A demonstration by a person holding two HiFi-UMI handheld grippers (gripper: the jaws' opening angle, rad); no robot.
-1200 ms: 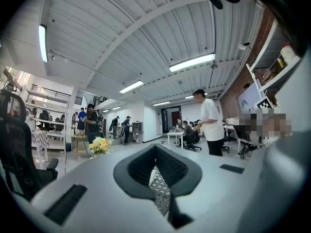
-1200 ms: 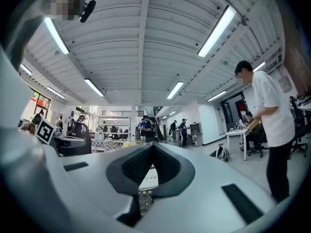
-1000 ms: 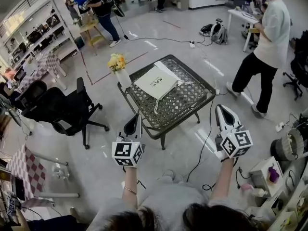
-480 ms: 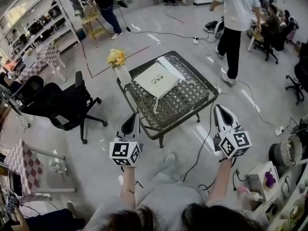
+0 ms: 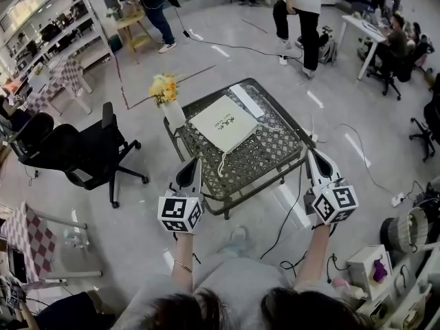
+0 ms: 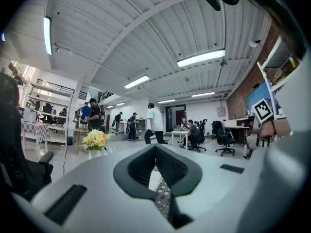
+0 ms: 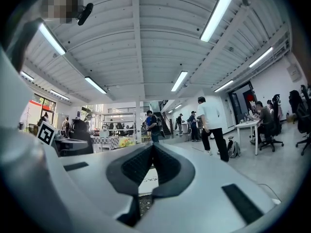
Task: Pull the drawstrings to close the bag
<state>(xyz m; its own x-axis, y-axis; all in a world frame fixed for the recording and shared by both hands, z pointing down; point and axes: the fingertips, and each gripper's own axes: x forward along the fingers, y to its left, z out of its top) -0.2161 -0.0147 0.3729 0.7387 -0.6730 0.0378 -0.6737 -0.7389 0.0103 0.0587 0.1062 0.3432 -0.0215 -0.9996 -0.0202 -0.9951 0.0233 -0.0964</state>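
A flat white drawstring bag point(image 5: 223, 122) lies on a dark lattice metal table point(image 5: 271, 150), its cords point(image 5: 221, 162) trailing toward the near edge. My left gripper point(image 5: 192, 166) hovers at the table's near left edge, short of the bag, its jaws shut and empty. My right gripper point(image 5: 313, 157) hangs by the table's near right corner, also shut and empty. In the left gripper view, the left gripper point(image 6: 155, 148) has its tips meeting, with the bag point(image 6: 152, 177) showing beneath them. The right gripper point(image 7: 153, 145) frames the bag point(image 7: 146, 181) the same way.
A white vase of yellow flowers point(image 5: 165, 91) stands at the table's left corner. A black office chair point(image 5: 75, 150) is on the left. A cable point(image 5: 289, 205) runs over the floor by the table's right side. Several people point(image 5: 302, 5) stand at the back.
Both grippers have moved forward, up to the table's near edge. The table now sits closer in view. The person in the white shirt has walked from the right to the back.
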